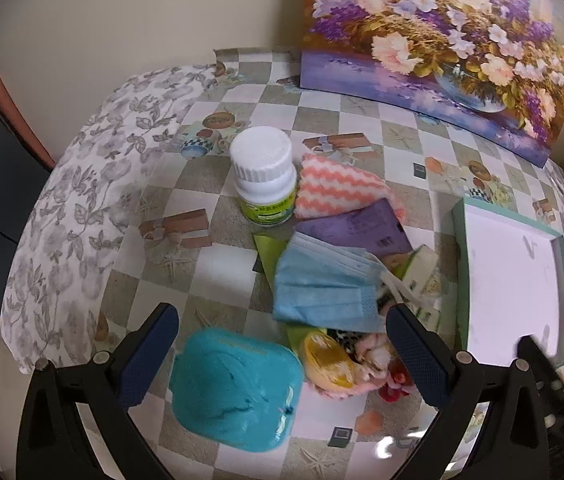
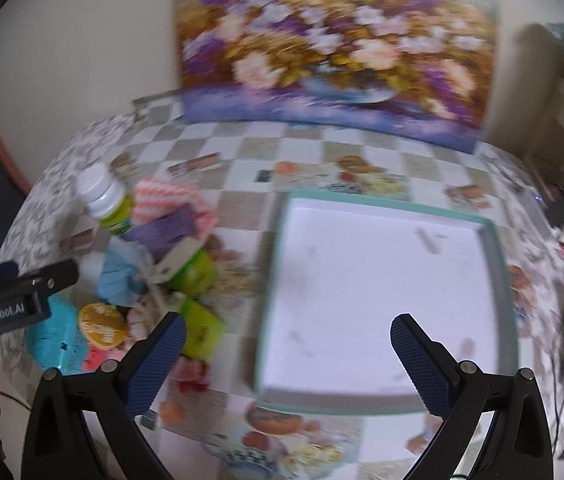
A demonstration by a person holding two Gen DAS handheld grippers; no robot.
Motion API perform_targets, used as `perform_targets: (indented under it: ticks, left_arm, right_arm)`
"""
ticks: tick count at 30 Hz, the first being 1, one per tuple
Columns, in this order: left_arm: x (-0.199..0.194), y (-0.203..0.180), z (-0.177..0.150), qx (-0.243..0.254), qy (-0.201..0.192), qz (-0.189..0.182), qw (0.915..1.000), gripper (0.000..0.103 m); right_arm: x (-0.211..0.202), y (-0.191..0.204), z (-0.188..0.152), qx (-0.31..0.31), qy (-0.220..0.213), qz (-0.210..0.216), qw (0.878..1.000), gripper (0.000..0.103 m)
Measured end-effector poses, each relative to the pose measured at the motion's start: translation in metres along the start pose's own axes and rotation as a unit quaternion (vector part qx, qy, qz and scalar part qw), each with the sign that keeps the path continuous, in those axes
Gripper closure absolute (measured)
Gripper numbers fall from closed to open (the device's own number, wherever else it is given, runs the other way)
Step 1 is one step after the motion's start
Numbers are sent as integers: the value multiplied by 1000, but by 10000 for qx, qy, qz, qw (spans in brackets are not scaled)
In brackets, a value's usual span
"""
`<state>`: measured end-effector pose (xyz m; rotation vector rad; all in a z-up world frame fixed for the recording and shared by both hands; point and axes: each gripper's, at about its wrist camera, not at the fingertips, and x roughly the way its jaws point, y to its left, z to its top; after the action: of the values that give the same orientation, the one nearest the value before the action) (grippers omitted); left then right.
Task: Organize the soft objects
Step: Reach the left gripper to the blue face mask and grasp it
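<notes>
Left wrist view: the left gripper [image 1: 282, 360] hovers over a heap of small articles on a table covered with a checkered tablecloth [image 1: 217, 272]; its jaws are spread wide and hold nothing. The landmark for all positions is the white tray with a teal rim [image 1: 460, 280], which lies empty at the right side of this view. Just left of the tray sits the heap — uppermost a blue face mask [image 1: 322, 292], folded, with its white ear loop trailing toward the tray. Beyond the mask, farther from the camera, lie a purple packet [image 1: 356, 228] and an orange-and-white zigzag cloth [image 1: 334, 188]. A white-capped bottle with a green label [image 1: 263, 180] stands upright at the side of the cloth away from the tray, touching or nearly touching it. Nearest the camera, between the gripper's fingers, rests a turquoise soft pad [image 1: 237, 392]; a yellow round object [image 1: 328, 360] lies between this pad and the tray. A floral painting [image 1: 442, 40] leans against the wall behind the tray.

Right wrist view (motion-blurred): the right gripper [image 2: 288, 364] is poised over the near edge of the tray [image 2: 498, 280], its fingers parted and empty. The heap, with the mask [image 2: 115, 276] and bottle [image 2: 105, 200], lies left of the tray.
</notes>
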<state>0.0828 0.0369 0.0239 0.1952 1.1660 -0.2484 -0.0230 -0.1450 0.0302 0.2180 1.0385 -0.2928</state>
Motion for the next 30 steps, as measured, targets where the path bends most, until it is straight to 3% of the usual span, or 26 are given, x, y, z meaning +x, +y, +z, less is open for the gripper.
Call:
perform_targets:
  ticks: [8,14,20,25,30]
  left_arm:
    - [28,7,26,-68,453,-358,9983,0]
    - [54,-3,37,-3,797,-486,9956,0]
    - [82,-17,36,243,1125,-356,9927,0]
    - [101,-27,31,433,1499,-427,9868,0]
    - [109,-31,31,462,1596,-373,9854,1]
  right_arm:
    - [38,29,20,-92,344,224,9991,0]
    - [58,21,33,96,505,301,9982,1]
    - [66,-2,35,343,561,-11,9978,1]
    - [69,-9,36,445,584,1,9973,1]
    - [69,-7,35,410,563,-14,9976,1]
